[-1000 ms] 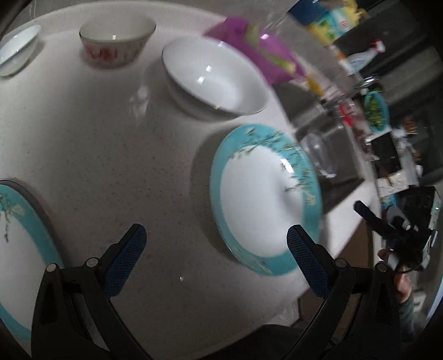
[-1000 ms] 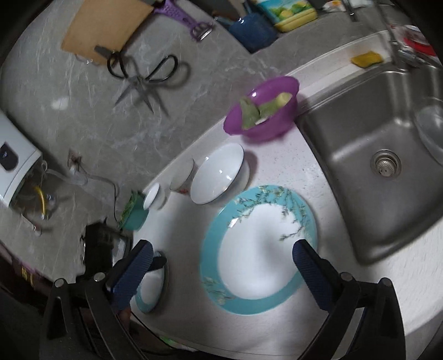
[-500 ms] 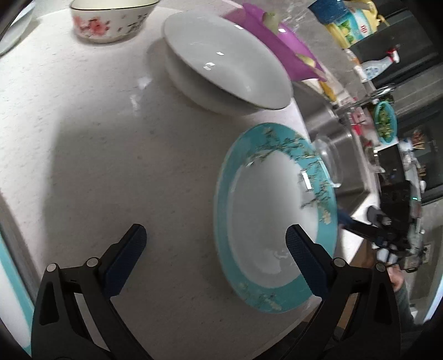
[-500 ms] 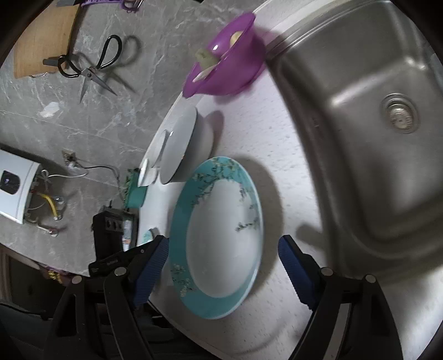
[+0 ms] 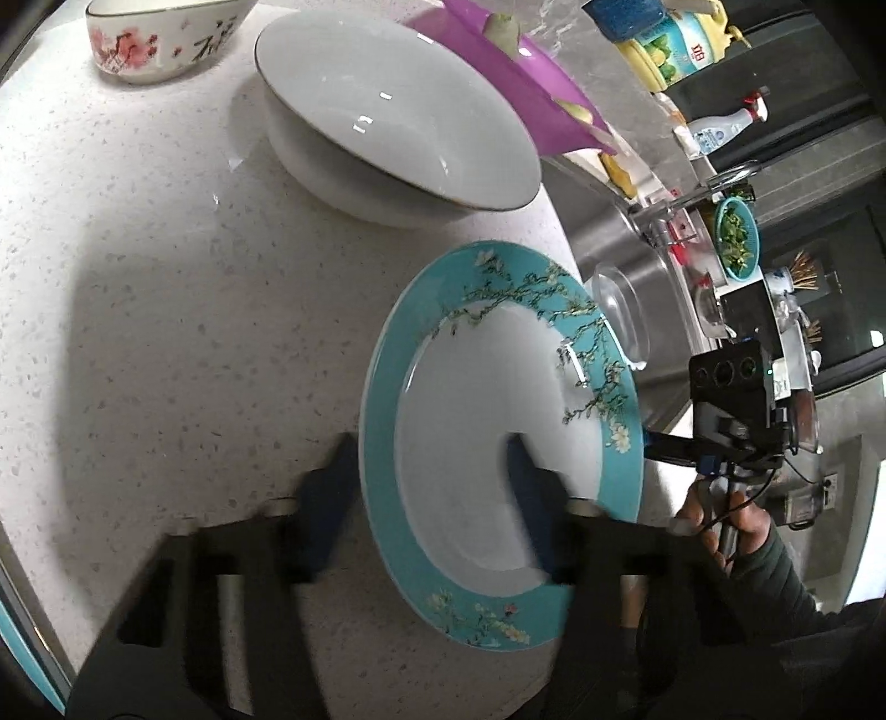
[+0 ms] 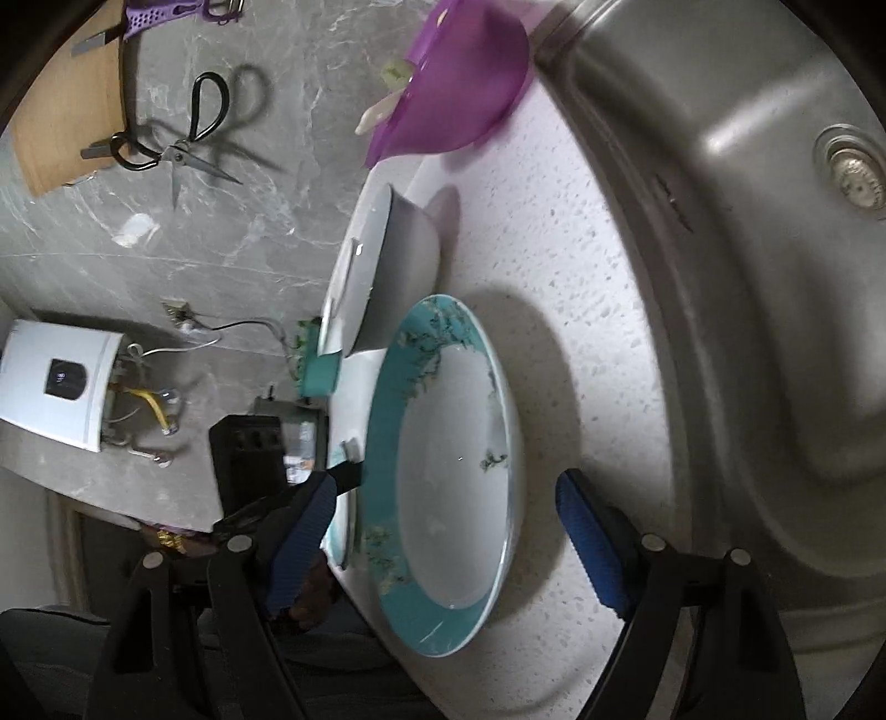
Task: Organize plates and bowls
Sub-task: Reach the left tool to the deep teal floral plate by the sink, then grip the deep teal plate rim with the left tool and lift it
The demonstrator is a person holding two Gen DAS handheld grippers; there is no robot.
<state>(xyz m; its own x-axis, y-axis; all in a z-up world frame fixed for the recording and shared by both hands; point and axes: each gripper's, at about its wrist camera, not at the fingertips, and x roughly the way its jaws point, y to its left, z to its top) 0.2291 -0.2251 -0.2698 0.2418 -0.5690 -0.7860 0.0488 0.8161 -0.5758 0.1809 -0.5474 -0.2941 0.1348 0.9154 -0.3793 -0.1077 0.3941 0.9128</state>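
Observation:
A teal-rimmed plate with a blossom pattern (image 5: 498, 421) lies flat on the speckled counter near the sink. My left gripper (image 5: 429, 498) is low over its near side. Its jaws are closing and blurred, one finger outside the left rim and the other over the white well; the pads do not press on the plate. My right gripper (image 6: 446, 531) faces the same plate (image 6: 454, 471) from the sink side. Its jaws are opening wide, with the plate lying between them untouched. A white bowl (image 5: 398, 111) and a flowered bowl (image 5: 160, 39) stand behind.
A purple bowl with vegetable scraps (image 5: 520, 94) sits by the steel sink (image 6: 747, 277), which holds a clear glass bowl (image 5: 620, 315). A second teal plate's edge (image 5: 22, 637) shows at the lower left. Scissors (image 6: 183, 144) and a cutting board (image 6: 61, 111) hang on the wall.
Both grippers have come down closer to the teal plate. The left jaws have narrowed sharply around its left rim. The right wrist has tilted, so the plate now looks edge-on.

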